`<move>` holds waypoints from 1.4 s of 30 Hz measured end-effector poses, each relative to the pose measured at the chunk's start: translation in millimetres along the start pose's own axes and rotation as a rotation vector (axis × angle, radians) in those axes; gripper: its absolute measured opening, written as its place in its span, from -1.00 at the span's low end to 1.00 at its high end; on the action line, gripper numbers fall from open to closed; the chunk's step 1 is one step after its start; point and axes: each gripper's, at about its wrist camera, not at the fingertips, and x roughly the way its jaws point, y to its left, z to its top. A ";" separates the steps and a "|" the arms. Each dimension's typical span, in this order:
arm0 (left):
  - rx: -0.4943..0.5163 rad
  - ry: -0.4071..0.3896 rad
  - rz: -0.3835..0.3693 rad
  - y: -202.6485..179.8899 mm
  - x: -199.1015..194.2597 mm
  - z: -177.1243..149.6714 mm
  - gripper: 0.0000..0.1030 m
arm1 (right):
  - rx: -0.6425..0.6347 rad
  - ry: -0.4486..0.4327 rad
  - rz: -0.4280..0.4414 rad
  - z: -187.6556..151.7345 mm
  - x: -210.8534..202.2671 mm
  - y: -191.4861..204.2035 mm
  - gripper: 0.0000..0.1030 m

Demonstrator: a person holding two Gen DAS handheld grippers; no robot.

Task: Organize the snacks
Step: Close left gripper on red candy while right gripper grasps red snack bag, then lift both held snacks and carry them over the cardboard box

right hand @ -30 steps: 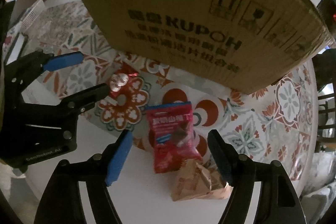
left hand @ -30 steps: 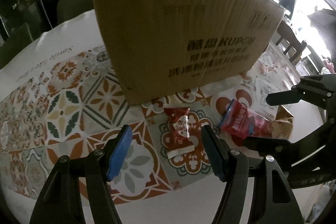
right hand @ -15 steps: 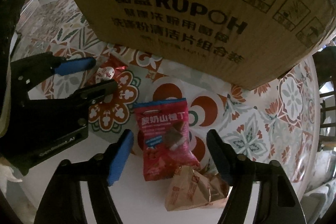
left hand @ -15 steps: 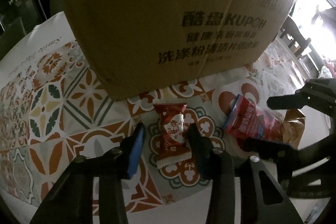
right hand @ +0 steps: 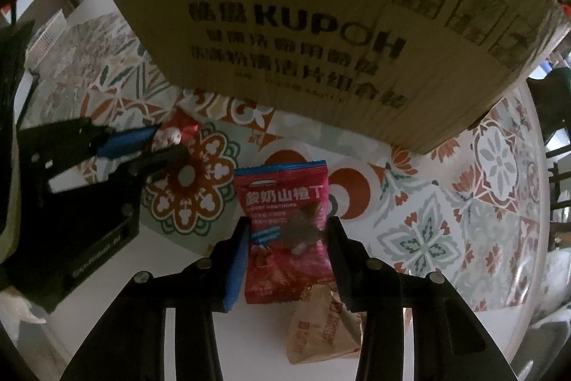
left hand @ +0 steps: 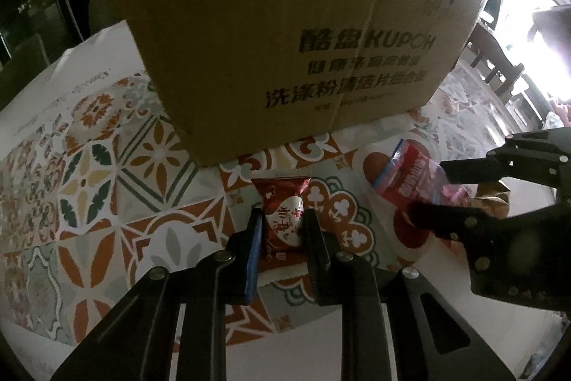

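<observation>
A small dark-red candy packet (left hand: 282,191) lies on the patterned tablecloth, and my left gripper (left hand: 282,215) is shut on it, a pad against each side. The right wrist view shows the same grip from the side, with the left gripper (right hand: 167,141) on the candy packet (right hand: 185,125). A red hawthorn snack packet (right hand: 282,195) with a blue top edge lies flat to the right. The jaws of my right gripper (right hand: 289,224) are closing on it, and the pads touch both of its long sides. The left wrist view shows the right gripper (left hand: 426,190) straddling that packet (left hand: 407,166).
A large cardboard box (left hand: 285,41) stands just behind both packets and fills the back of the views. A brown triangular snack packet (right hand: 321,327) lies by the hawthorn packet, under the right finger. The tiled tablecloth (left hand: 107,184) stretches left; chairs (left hand: 499,70) stand at the far right.
Both grippers came down and forward over their packets and their jaws closed in. The left one now pinches the candy packet; the right one's pads have reached the hawthorn packet's sides.
</observation>
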 end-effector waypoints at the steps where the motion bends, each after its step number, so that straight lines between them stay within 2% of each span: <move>1: 0.001 -0.003 0.002 -0.1 -3.6 0.3 -0.56 | 0.000 -0.005 0.001 -0.1 -1.4 0.5 -0.17; 9: -0.019 -0.045 -0.013 -2.0 -34.9 -1.3 -0.56 | 0.005 -0.062 0.012 3.0 -27.1 0.9 -0.17; 21: -0.029 -0.170 -0.013 -4.6 -89.4 -0.2 -0.56 | -0.002 -0.189 0.013 -4.6 -85.1 2.5 -0.18; 32: -0.021 -0.305 -0.030 -3.8 -139.8 15.8 -0.56 | -0.014 -0.333 -0.022 0.5 -134.5 17.7 -0.18; 42: 0.000 -0.388 -0.037 -6.1 -165.5 35.6 -0.56 | 0.020 -0.431 -0.007 8.8 -167.6 13.5 -0.18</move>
